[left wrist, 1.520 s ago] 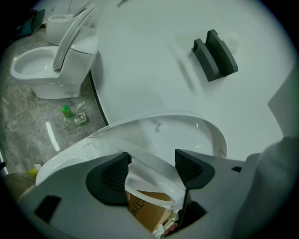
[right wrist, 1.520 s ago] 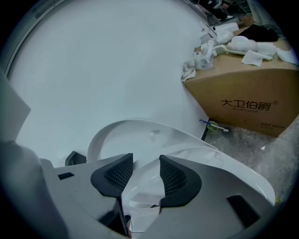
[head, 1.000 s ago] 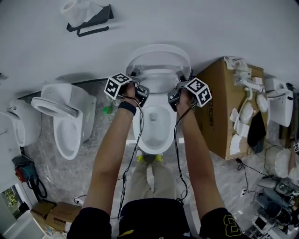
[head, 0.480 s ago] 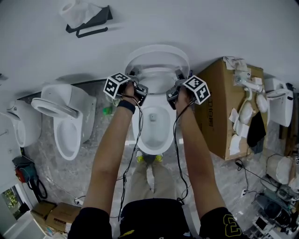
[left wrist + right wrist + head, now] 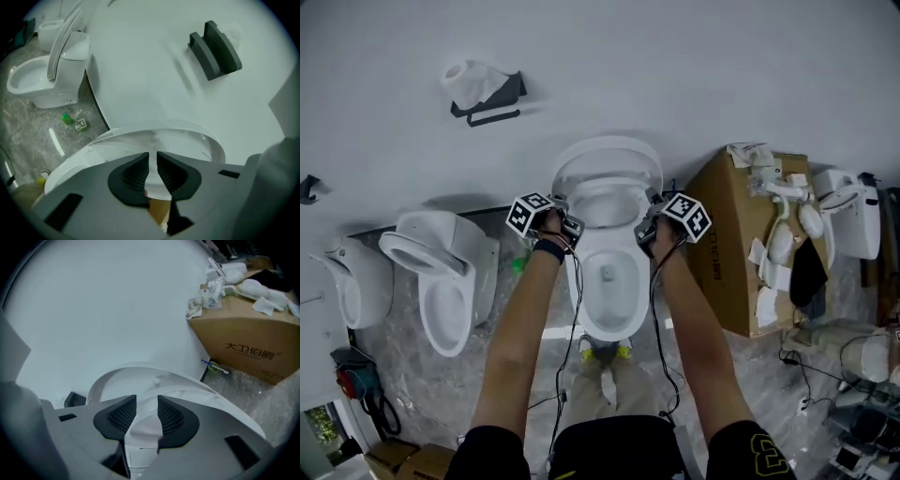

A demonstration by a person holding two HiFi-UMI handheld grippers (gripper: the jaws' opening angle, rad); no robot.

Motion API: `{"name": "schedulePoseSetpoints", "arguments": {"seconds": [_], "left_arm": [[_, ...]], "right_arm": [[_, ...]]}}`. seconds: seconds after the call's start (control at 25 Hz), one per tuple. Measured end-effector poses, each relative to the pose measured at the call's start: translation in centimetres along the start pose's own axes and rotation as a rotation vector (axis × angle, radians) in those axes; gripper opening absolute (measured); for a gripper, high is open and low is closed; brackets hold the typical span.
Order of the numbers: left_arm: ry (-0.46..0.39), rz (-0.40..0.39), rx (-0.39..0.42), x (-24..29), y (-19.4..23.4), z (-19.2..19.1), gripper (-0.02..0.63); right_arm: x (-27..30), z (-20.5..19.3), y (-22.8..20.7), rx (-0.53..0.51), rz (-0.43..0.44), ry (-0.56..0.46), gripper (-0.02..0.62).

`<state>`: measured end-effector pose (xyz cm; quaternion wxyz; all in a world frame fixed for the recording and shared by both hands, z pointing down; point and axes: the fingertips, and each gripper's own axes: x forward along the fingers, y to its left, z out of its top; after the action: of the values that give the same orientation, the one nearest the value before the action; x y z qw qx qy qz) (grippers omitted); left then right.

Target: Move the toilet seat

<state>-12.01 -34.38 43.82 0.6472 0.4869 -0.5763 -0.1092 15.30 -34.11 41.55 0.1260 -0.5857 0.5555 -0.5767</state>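
A white toilet [image 5: 607, 281] stands against the wall with its lid [image 5: 607, 150] raised. The seat ring [image 5: 605, 202] lies just below the lid, tilted up off the bowl. My left gripper [image 5: 570, 225] is at the seat's left rim and my right gripper [image 5: 643, 225] at its right rim. In the left gripper view the jaws have just been closing, and the left gripper [image 5: 153, 171] is shut on the seat's [image 5: 140, 140] thin white edge. In the right gripper view the jaws have also been closing, and the right gripper [image 5: 146, 416] has the white seat [image 5: 187, 390] filling the gap between its pads.
A second toilet [image 5: 441, 281] and another white fixture [image 5: 356, 281] stand to the left. A large cardboard box [image 5: 736, 253] topped with white parts sits close on the right, with more fixtures [image 5: 844, 216] beyond. A paper holder [image 5: 487, 94] hangs on the wall. A green bottle [image 5: 68, 118] lies on the floor.
Both grippers have closed in on the seat's side rims and risen a little with it. The head view has shifted, so the toilet sits lower in the picture.
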Motion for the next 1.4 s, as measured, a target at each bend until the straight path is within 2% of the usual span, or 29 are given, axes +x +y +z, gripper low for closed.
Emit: {"name": "schedulePoseSetpoints", "arguments": {"seconds": [0.16, 0.24, 0.36, 0.52, 0.68, 0.76, 0.88, 1.04, 1.12, 1.24, 1.4], "left_arm": [[0.005, -0.032, 0.176, -4.2, -0.6, -1.2, 0.031], [0.015, -0.083, 0.263, -6.4, -1.5, -2.5, 0.025], [0.014, -0.164, 0.378, -9.9, -2.8, -4.4, 0.018], [-0.025, -0.267, 0.582, -16.6, -4.7, -6.7, 0.018], [-0.071, -0.313, 0.772, -24.1, -5.8, -9.4, 0.017], [-0.106, -0.327, 0.876, -27.4, -6.0, -10.3, 0.017], [-0.126, -0.364, 1.02, -31.2, -6.1, -12.7, 0.018], [-0.166, -0.373, 1.215, -34.4, -6.7, -14.1, 0.017], [-0.186, -0.362, 1.241, -35.5, -6.7, -14.9, 0.017], [-0.199, -0.375, 1.209, -36.3, -7.0, -16.3, 0.017], [-0.194, -0.377, 1.186, -36.5, -6.1, -16.7, 0.017]], "right_arm": [[-4.2, -1.3, 0.9, -0.18, 0.007, 0.033, 0.124], [-6.3, -2.2, 2.0, -0.288, 0.01, 0.046, 0.075], [-9.8, -3.9, 4.4, -0.473, 0.021, 0.046, 0.04], [-16.4, -6.5, 9.5, -0.716, 0.111, -0.025, 0.028], [-23.3, -8.7, 11.6, -0.904, 0.172, -0.065, 0.026], [-26.2, -9.2, 11.6, -0.918, 0.175, -0.082, 0.026], [-30.1, -10.1, 10.9, -0.872, 0.173, -0.086, 0.026], [-32.2, -12.2, 11.6, -0.886, 0.215, -0.071, 0.026], [-33.3, -12.7, 11.9, -0.913, 0.24, -0.057, 0.026], [-35.1, -12.1, 11.5, -0.934, 0.253, -0.066, 0.026], [-35.6, -11.9, 11.1, -0.955, 0.229, -0.082, 0.026]]}}
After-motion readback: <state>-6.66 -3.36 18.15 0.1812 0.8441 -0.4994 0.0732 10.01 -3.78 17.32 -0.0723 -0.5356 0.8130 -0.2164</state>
